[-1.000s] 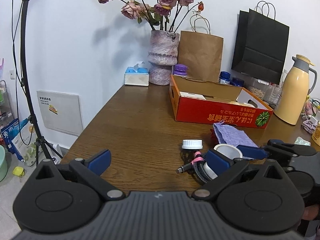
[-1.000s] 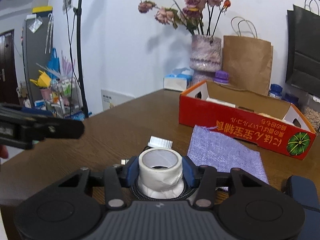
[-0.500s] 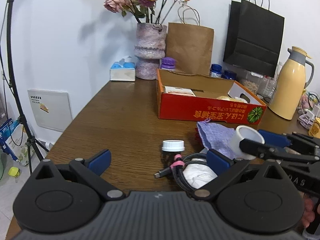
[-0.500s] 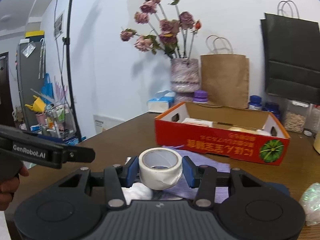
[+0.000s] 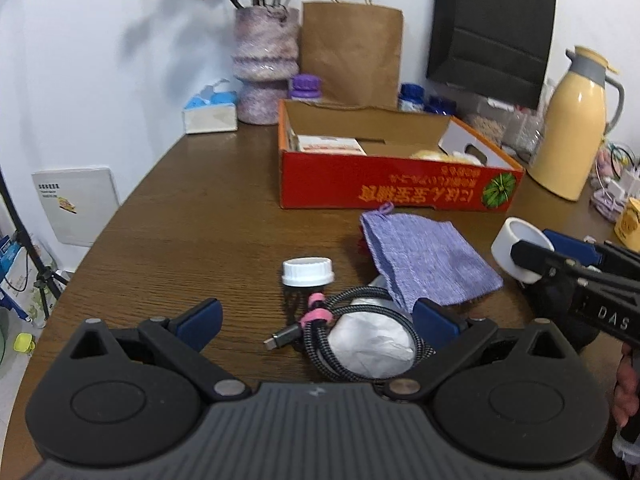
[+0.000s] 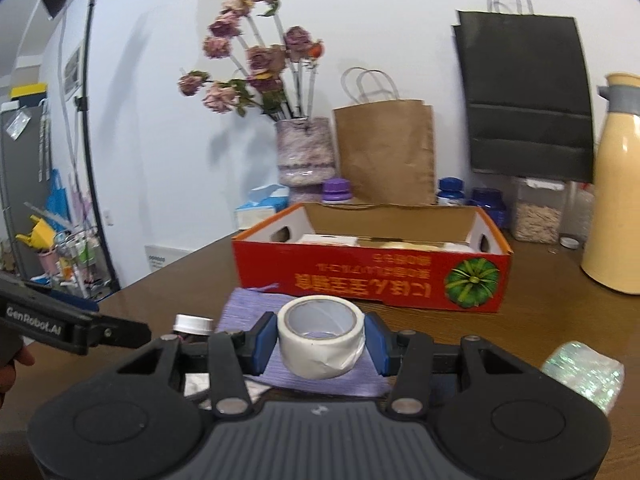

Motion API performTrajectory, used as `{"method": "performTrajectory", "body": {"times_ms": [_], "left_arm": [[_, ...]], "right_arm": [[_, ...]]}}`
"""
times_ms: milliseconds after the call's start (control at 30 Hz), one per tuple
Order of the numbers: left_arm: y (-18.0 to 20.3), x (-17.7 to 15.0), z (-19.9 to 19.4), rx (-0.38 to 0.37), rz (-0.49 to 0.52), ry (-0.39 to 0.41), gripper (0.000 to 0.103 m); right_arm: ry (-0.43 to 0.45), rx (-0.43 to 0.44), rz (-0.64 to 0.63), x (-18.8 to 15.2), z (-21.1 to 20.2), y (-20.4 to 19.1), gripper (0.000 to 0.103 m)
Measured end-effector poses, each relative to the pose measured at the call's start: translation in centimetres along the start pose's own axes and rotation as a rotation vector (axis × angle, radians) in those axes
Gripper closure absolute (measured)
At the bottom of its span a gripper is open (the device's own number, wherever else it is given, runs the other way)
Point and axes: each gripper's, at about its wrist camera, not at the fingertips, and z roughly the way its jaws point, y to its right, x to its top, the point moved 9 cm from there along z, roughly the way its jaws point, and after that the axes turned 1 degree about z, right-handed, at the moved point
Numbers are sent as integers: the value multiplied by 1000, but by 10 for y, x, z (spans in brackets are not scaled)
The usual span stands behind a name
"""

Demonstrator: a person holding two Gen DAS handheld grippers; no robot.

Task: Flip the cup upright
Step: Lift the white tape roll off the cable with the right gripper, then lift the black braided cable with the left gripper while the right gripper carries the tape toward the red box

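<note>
Jaws, left wrist view: left gripper [image 5: 316, 322] spread wide, holding nothing, low over the wooden table [image 5: 192, 216] with the coiled cable [image 5: 360, 332] and crumpled white paper [image 5: 374, 344] between its blue pads. White bottle cap [image 5: 307, 271] just ahead, purple cloth [image 5: 428, 264] to the right. Right gripper [image 5: 532, 254] enters from the right edge, clamped on the white cup [image 5: 516, 248], mouth up and tilted slightly, carried above the table, near the cloth's right edge. A bit of hand [image 5: 626, 384] shows at far right.

Right wrist view: right gripper [image 6: 321, 340] jaws closed on the cup [image 6: 320, 338], blue pads pressed on opposite sides of the wall, opening facing up, roughly level. Cup hangs over the cloth [image 6: 256, 312], red cardboard box [image 6: 372, 276] beyond. Left gripper's finger pokes in from the left.

Judgement: flip looks done, set-down left. Lower straight onto bare table, not the cloth or cable, keep the rim level, open only once the base sits flat. Soft wall dents easily, so light squeeze. Right tool held about horizontal, pointing at the box; left one parked low, out of the way.
</note>
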Motion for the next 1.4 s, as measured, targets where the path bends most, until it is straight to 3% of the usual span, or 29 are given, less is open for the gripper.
{"method": "performTrajectory", "body": {"times_ms": [400,600,800,1400], "left_arm": [[25,-2,40,-98,93,-167,0],[29,-6,55,-110,134,-234,0],[35,-10,58,-130,143,-252,0],[35,-14,72,-34,181,-225,0]], "right_arm": [[3,-21,53,-5,0,21,56],[0,-21,61,-6,1,23,56],[-3,-22,62,-6,1,23,56],[-16,-22,25,-11,2,15,56]]}}
